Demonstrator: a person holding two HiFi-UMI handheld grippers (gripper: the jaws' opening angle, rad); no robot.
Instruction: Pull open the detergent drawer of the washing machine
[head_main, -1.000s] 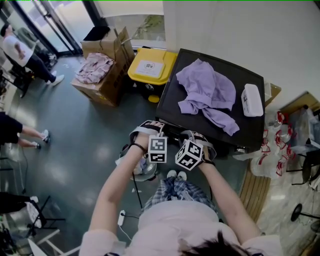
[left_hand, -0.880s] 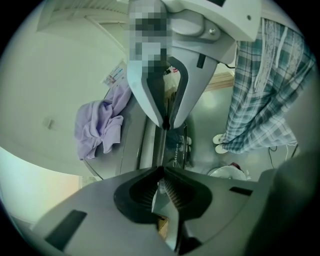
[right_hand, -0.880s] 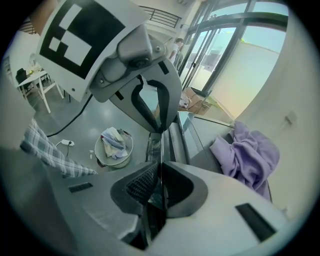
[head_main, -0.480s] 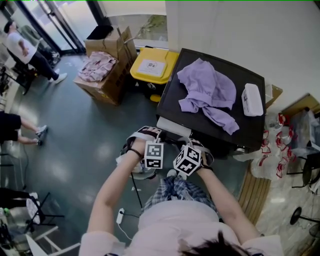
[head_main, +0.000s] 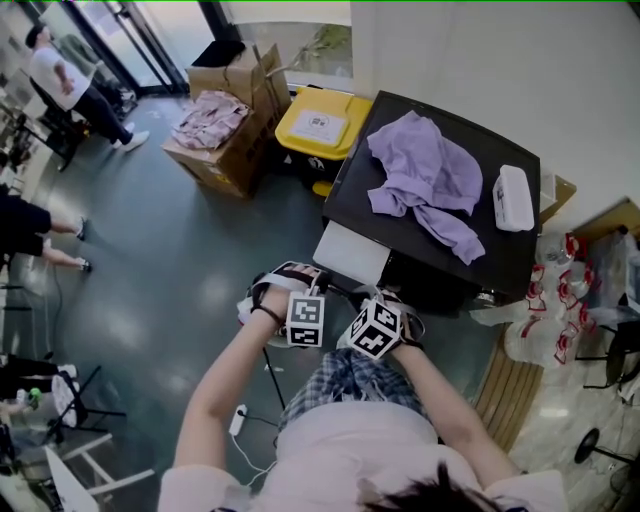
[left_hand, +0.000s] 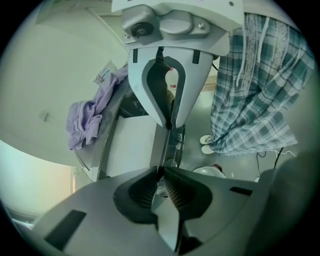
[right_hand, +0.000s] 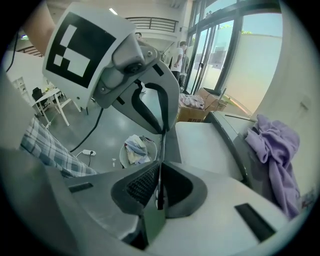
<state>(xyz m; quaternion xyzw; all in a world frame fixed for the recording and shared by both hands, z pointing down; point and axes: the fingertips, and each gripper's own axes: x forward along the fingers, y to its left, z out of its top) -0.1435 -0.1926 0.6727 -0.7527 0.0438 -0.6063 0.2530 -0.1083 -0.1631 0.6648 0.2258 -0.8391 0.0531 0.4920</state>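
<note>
Above a grey concrete floor (head_main: 180, 260), the flat pale-grey detergent drawer (head_main: 350, 255) juts from the black-topped washing machine (head_main: 505, 255); left gripper (left_hand: 160, 176) and right gripper (right_hand: 159, 186) are both pinched onto its thin front edge.

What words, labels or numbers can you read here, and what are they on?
No text is legible in any view.
Label on the yellow bin lid: too small to read.
Tag beside the purple garment: too small to read.
Marker cubes: black-and-white squares, no letters.

Smooth plastic drawer (head_main: 350, 255), soft cloth (head_main: 425, 175) — cardboard boxes (head_main: 235, 160)
</note>
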